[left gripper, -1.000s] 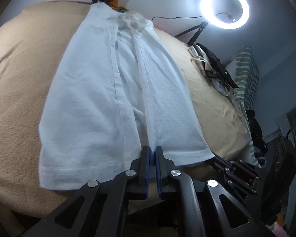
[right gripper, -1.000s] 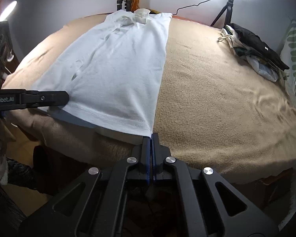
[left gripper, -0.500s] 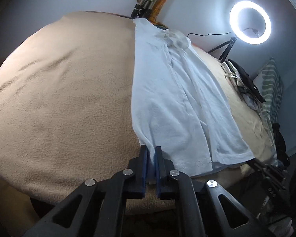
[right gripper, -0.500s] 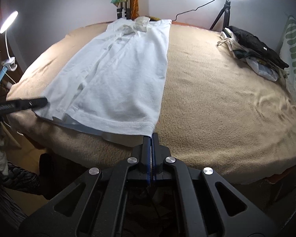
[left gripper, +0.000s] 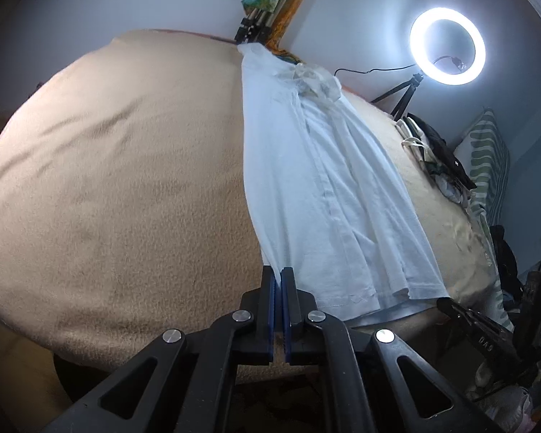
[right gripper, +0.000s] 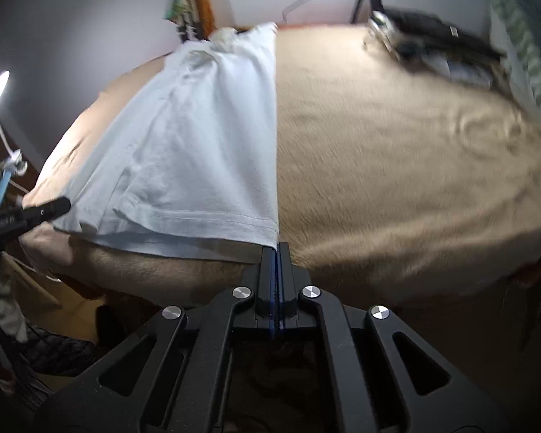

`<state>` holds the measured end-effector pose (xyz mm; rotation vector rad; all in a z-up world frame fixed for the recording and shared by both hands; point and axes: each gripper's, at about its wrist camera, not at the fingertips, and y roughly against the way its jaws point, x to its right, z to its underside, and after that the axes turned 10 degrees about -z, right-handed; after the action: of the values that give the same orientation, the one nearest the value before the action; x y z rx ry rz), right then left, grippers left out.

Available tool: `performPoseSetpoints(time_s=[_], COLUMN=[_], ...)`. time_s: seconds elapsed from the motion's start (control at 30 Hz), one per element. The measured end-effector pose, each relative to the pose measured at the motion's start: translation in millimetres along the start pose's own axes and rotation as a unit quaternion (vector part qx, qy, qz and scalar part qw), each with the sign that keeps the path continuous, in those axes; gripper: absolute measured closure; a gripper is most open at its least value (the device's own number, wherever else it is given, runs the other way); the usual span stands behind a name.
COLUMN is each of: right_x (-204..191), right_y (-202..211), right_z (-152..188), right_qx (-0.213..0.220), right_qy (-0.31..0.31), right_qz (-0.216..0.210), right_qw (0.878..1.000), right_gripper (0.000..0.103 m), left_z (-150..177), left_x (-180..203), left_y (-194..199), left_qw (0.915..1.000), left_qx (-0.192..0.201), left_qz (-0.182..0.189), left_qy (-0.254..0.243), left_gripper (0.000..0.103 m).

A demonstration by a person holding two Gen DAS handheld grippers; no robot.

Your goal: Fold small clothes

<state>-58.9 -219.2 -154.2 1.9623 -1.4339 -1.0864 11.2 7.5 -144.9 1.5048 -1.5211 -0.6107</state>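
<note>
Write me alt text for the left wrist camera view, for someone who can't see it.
The left claw pinches the near hem corner of a white shirt lying lengthwise on a beige blanket. A lit ring light stands behind, and a pile of clothes lies at right.

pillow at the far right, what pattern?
Green and white stripes on the pillow; clearest in the left wrist view.

A bed (left gripper: 108, 180) under a tan blanket carries a white shirt (left gripper: 317, 195) stretching from near edge to far edge; a clothes pile (left gripper: 440, 158) lies toward its far right corner.
</note>
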Motion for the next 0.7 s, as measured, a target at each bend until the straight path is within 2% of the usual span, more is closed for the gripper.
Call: performPoseSetpoints(time_s=[0.07, 0.2, 0.3, 0.33, 0.37, 0.43, 0.53, 0.57, 0.6, 0.63, 0.7], right_x=[-1.4, -17.8, -15.5, -11.6, -9.1, -1.9, 11.7, 16.3, 19.8, 23.1, 29.6], right_y=[4.5, 16.0, 32.5, 40.1, 45.2, 50.9, 42.3, 34.2, 24.8, 14.9, -2.3], right_z=[-1.5, -1.3, -3.4, -7.1, -7.3, -17.2, -35.9, -42.0, -48.9, -52.1, -56.5], right_qx=[-0.001, -0.031, -0.046, -0.039, -0.033, -0.014, -0.018, -0.030, -0.049, -0.067, -0.094], right_qy=[0.004, 0.070, 0.079, 0.071, 0.061, 0.038, 0.007, 0.001, -0.003, -0.009, -0.021], right_qz=[-0.008, -0.009, -0.047, -0.063, -0.074, -0.098, -0.111, -0.117, -0.125, -0.129, -0.140], right_qw=[1.000, 0.997, 0.995, 0.995, 0.995, 0.994, 0.994, 0.993, 0.991, 0.989, 0.986], right_gripper=[0.102, 0.102, 0.095, 0.081, 0.060, 0.043, 0.043, 0.043, 0.043, 0.044, 0.050], left_z=[2.3, -1.2, -4.4, -4.8, -5.0, -6.0, -6.8, -7.7, -8.4, -8.9, -8.6], left_x=[-1.1, -2.4, -1.8, -1.4, -1.4, -2.7, -4.2, -5.9, -8.2, -11.5, -16.4], left_y=[-0.7, 4.1, 5.8, 5.7, 5.4, 4.2, 4.5, 3.7, 2.3, 0.5, -4.5], left_qw=[1.0000, 1.0000, 1.0000, 1.0000, 1.0000, 0.9999, 0.9999, 0.9998, 0.9996, 0.9994, 0.9986], left_qx=[0.000, 0.003, 0.002, 0.002, 0.000, -0.004, -0.008, -0.013, -0.018, -0.022, -0.033], left_qz=[-0.001, 0.005, 0.008, 0.008, 0.008, 0.010, 0.014, 0.013, 0.015, 0.017, 0.025], left_qy=[0.000, 0.001, -0.002, -0.003, -0.003, 0.000, 0.003, 0.008, 0.014, 0.022, 0.034], left_gripper=[0.103, 0.103, 0.103, 0.103, 0.103, 0.103, 0.102, 0.093, 0.072, 0.067, 0.070])
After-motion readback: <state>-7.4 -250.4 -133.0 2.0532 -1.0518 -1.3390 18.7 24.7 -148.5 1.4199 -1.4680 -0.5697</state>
